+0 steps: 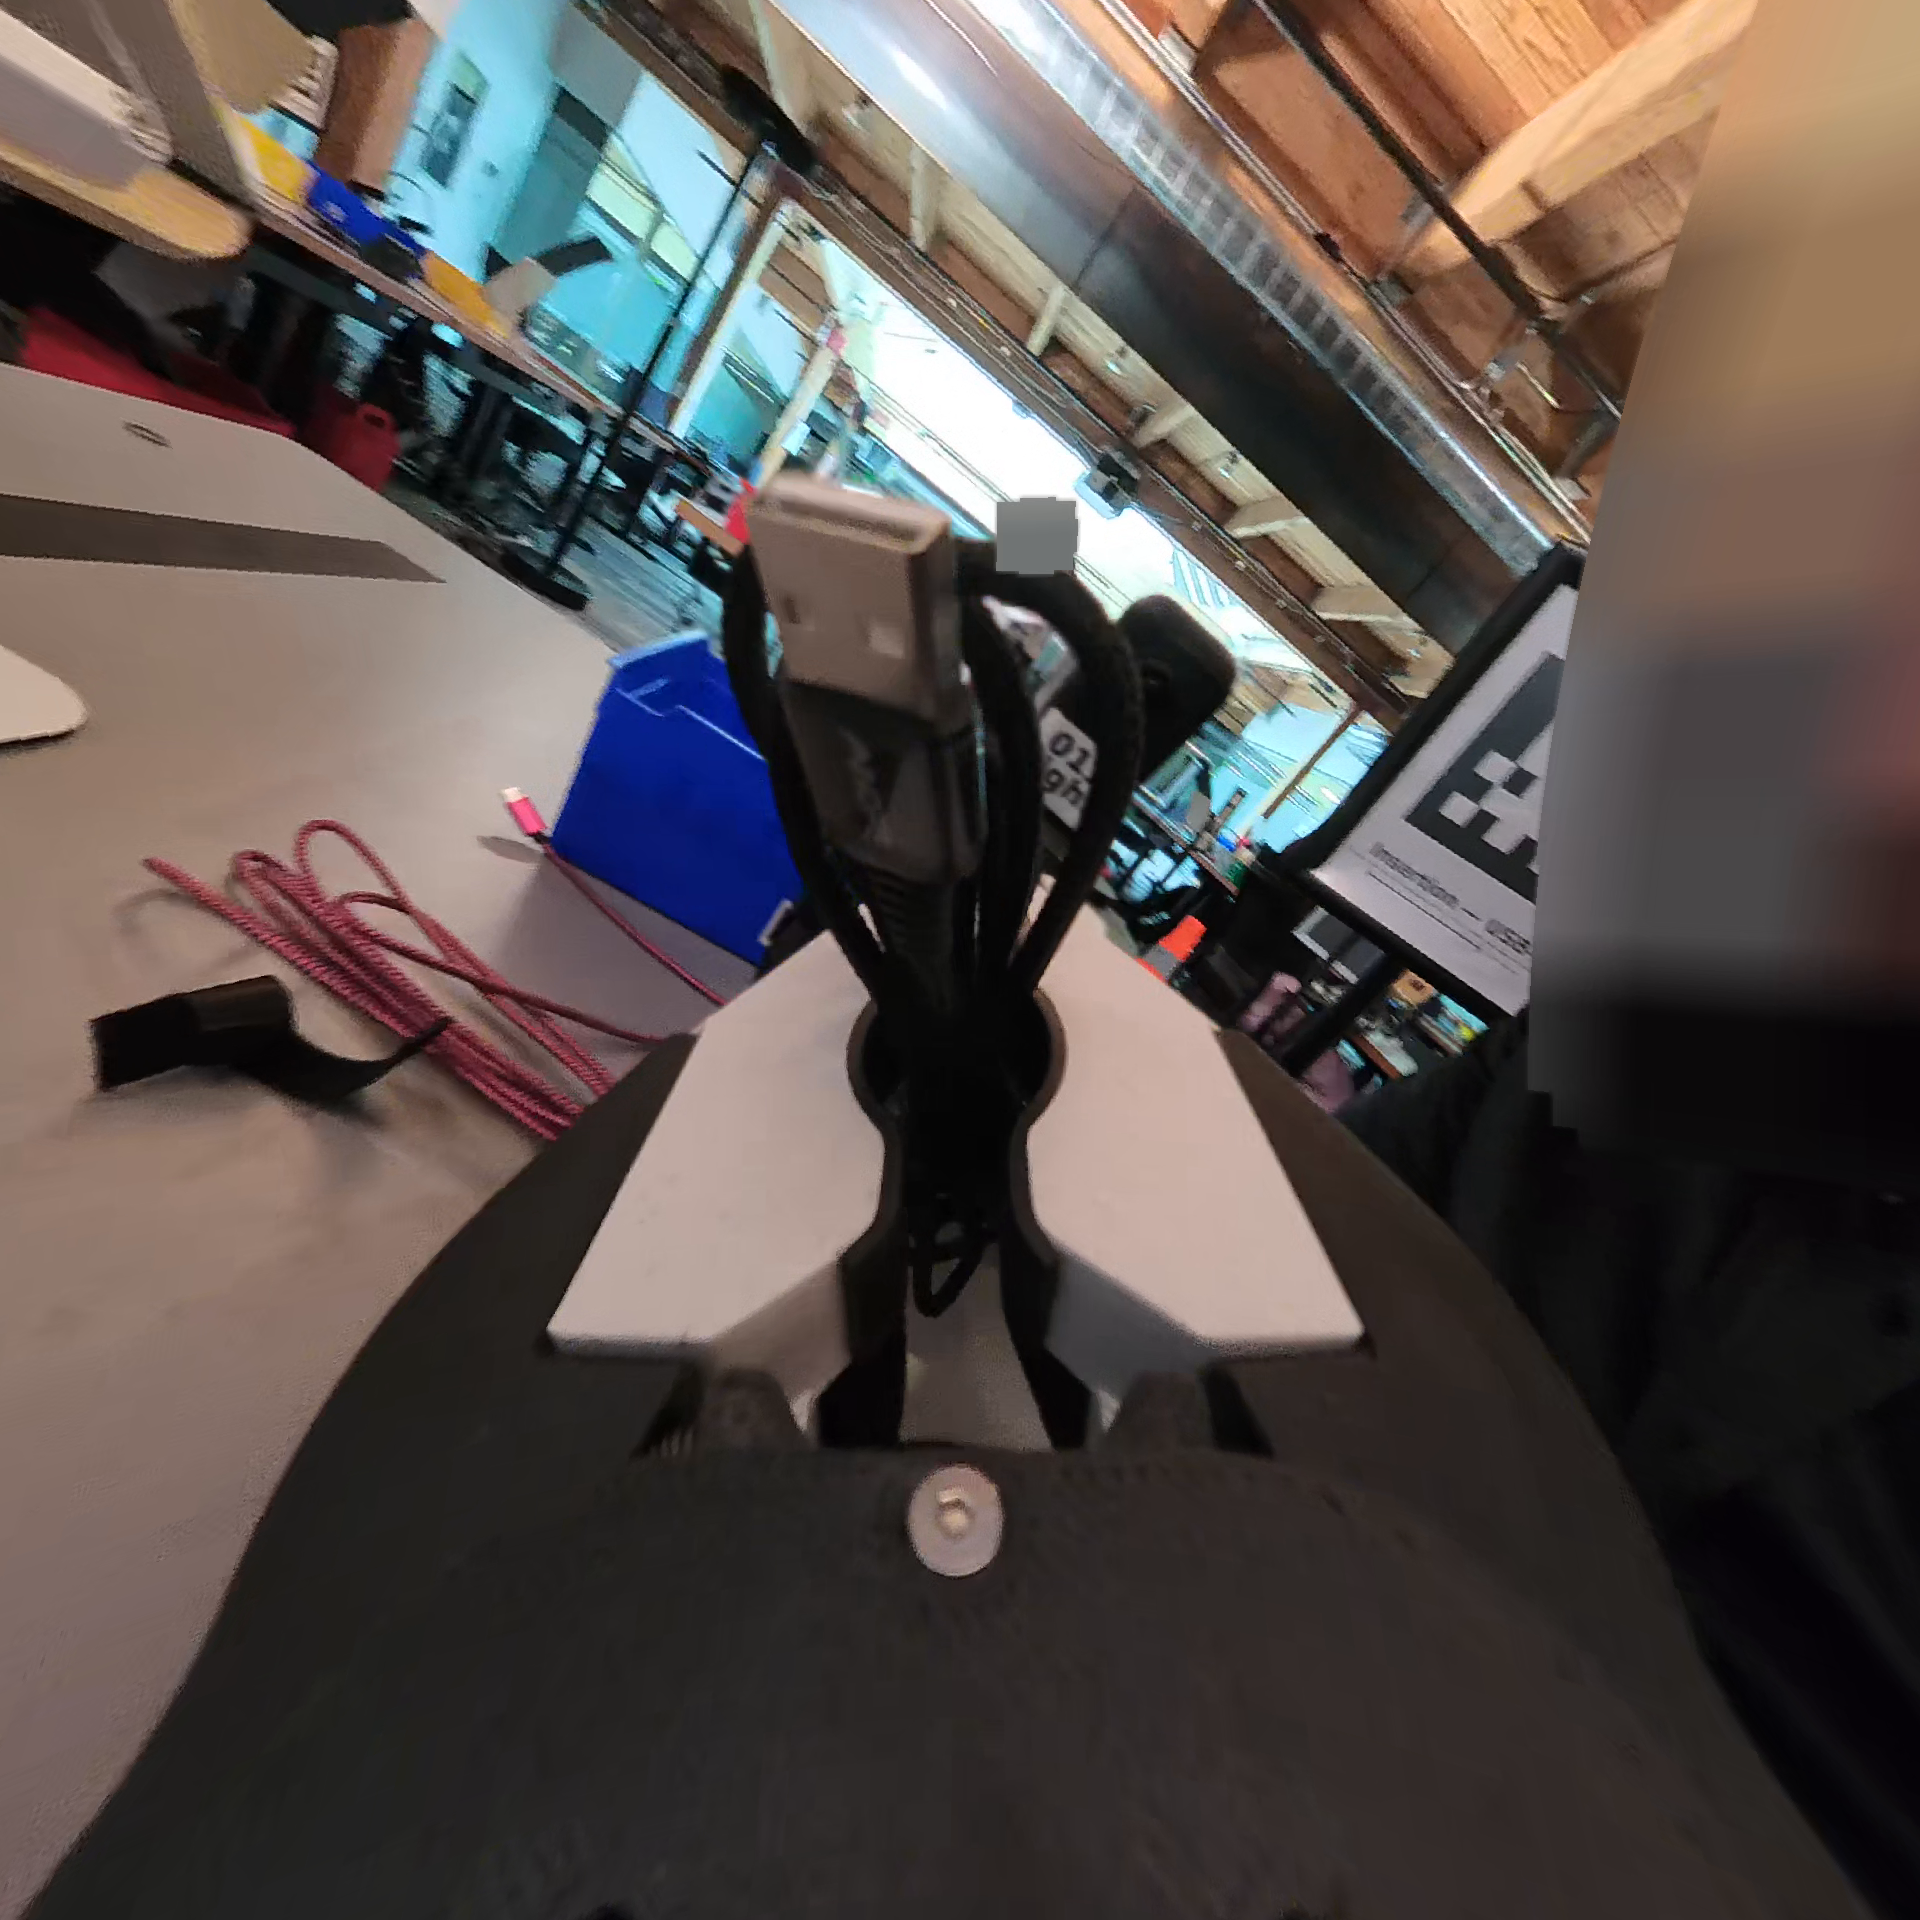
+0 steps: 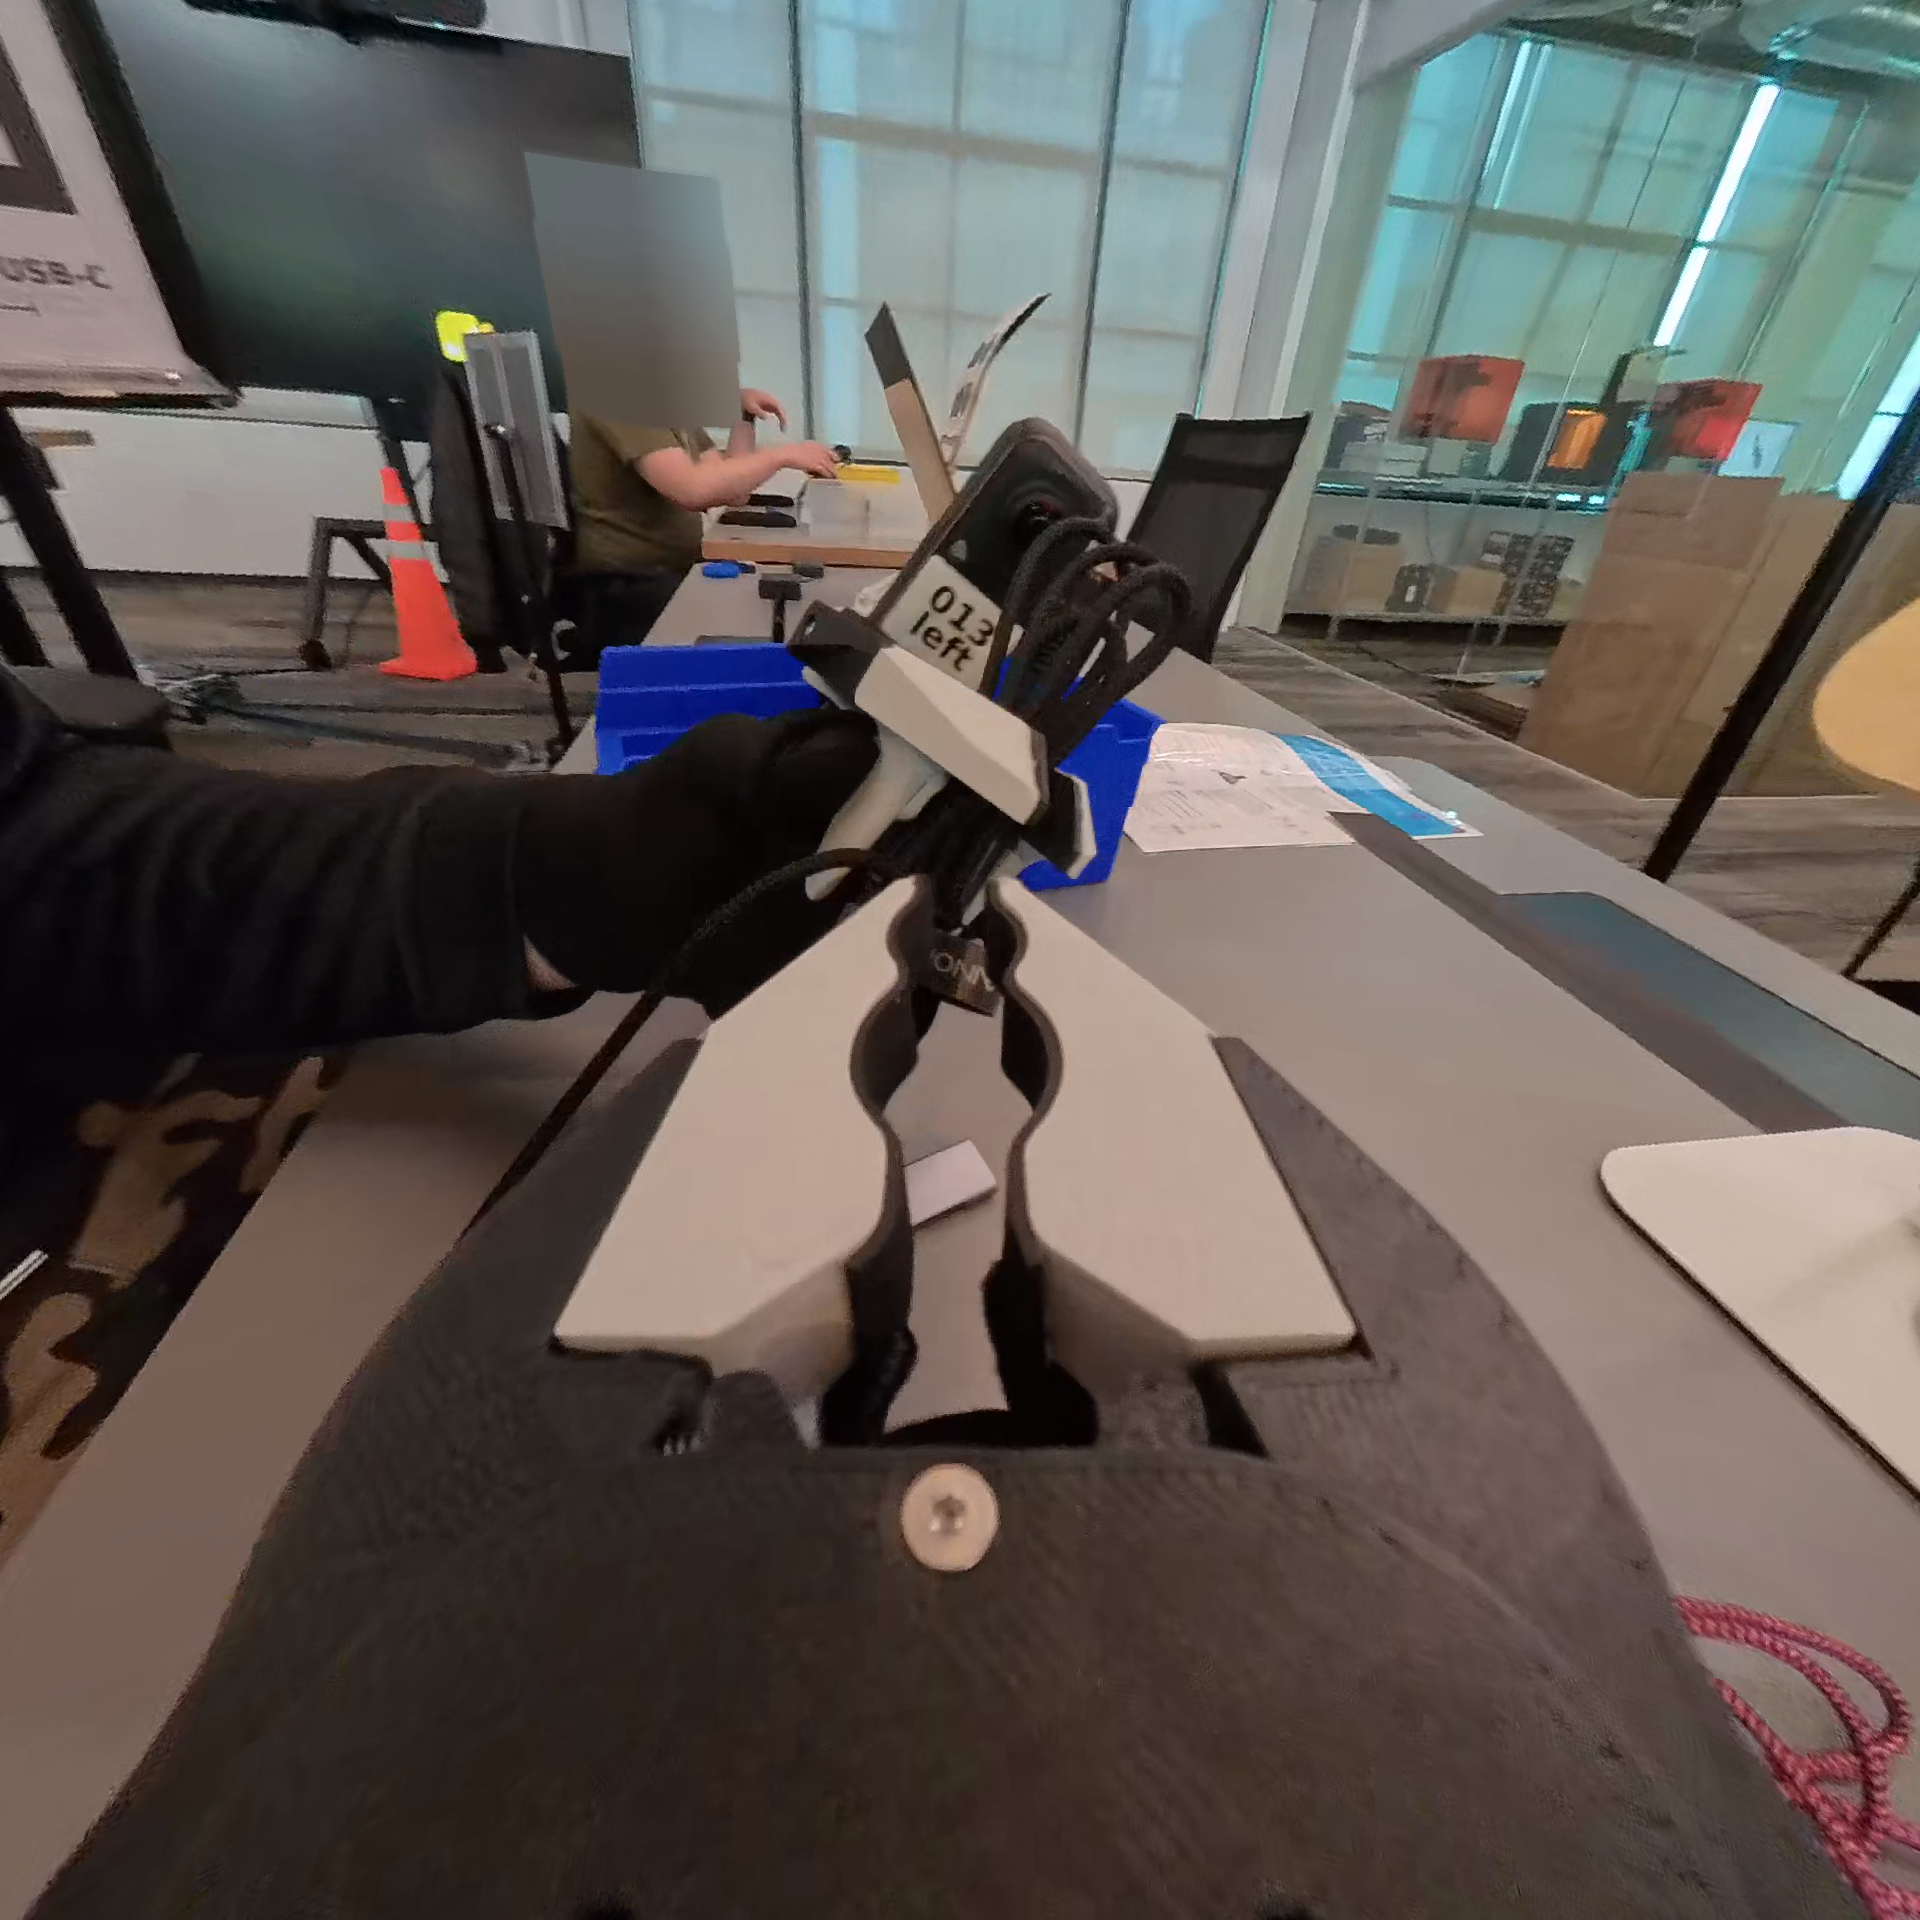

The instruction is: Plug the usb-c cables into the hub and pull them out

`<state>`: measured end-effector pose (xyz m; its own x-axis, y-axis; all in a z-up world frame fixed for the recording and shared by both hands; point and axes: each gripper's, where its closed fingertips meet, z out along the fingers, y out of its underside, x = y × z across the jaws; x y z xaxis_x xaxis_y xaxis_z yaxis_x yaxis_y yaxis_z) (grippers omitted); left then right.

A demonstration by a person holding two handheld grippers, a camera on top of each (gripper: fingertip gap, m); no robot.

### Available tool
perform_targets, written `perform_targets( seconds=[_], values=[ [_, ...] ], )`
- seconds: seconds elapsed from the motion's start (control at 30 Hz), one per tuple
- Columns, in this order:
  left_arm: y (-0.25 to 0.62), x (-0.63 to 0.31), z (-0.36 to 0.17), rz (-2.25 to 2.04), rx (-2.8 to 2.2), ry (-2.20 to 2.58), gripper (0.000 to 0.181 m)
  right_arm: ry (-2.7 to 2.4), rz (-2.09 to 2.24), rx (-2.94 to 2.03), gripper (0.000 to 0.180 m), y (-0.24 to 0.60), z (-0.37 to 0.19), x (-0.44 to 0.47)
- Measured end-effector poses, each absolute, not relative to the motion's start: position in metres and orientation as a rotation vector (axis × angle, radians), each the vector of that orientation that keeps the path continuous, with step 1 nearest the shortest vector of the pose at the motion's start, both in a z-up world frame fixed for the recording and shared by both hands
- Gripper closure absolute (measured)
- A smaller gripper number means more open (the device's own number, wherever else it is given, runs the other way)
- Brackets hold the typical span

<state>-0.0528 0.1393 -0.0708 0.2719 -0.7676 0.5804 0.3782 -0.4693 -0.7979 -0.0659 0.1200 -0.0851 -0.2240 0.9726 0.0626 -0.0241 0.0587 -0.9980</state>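
Observation:
In the left wrist view my left gripper (image 1: 951,966) is shut on a bundle of black braided cable (image 1: 1101,727). The bundle's grey USB plug (image 1: 852,592) sticks up past the fingertips. In the right wrist view my right gripper (image 2: 956,920) is shut at its tips on a dark plug (image 2: 961,971) of the same black cable (image 2: 1091,623). The left gripper (image 2: 956,727), held by a black-gloved hand (image 2: 707,831), is just beyond it with the cable loops in its jaws. A pink braided cable (image 1: 416,977) lies on the grey table (image 1: 260,727). I see no hub.
A blue bin (image 1: 675,800) stands behind the grippers, and a black strap (image 1: 229,1029) lies by the pink cable. A white flat base (image 2: 1787,1257) sits at the right and papers (image 2: 1247,790) lie beyond. A person sits at a far table (image 2: 644,488). The tips of both grippers are at nearly the same place.

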Motion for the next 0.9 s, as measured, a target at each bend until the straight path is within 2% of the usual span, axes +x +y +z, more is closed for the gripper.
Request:
perform_targets(
  seconds=[0.23,0.9],
  values=[
    [0.121,-0.033,-0.072,-1.473,-1.551,0.526,0.172,-1.479,1.422,-1.015,0.180,0.102,-0.093,-0.069],
    [0.115,-0.033,-0.067,-1.532,-1.524,0.523,0.173,-1.505,1.719,-1.072,0.171,0.094,-0.094,-0.061]
  ],
)
